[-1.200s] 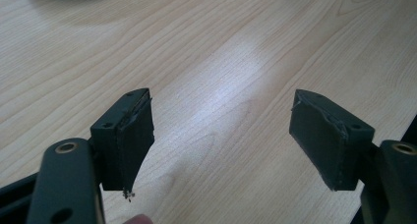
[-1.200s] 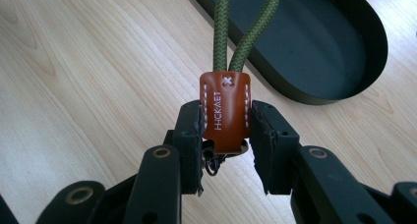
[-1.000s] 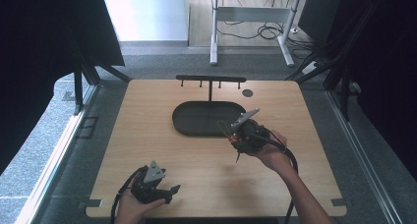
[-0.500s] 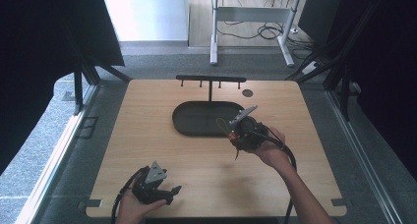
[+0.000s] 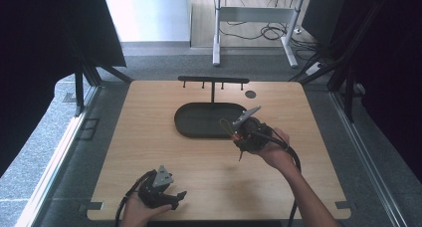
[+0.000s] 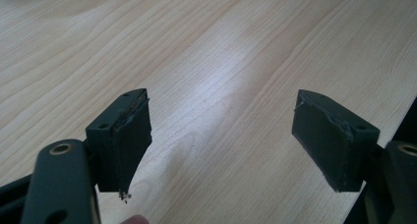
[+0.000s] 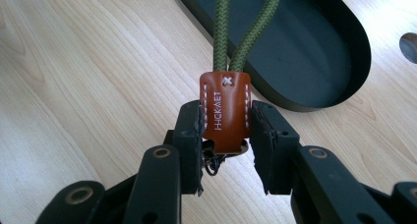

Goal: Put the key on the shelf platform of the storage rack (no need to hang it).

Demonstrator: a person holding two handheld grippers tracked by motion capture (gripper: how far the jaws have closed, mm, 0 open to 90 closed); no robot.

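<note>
Both grippers barely moved: right gripper (image 7: 226, 135) still clamps leather tab (image 7: 224, 111); left gripper (image 6: 221, 135) jaws wide.

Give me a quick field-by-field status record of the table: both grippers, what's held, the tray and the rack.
left gripper: open, jaws wide apart, nothing between them, low over the table's near edge
right gripper: shut on the brown leather tab
brown leather tab: stitched, clamped between the jaws; a metal ring shows just under it
green cord: loop running up from the tab, over the tray
black oval tray: at table centre, looks empty
black hook rack: standing behind the tray, hooks bare
wooden table: light wood
</note>
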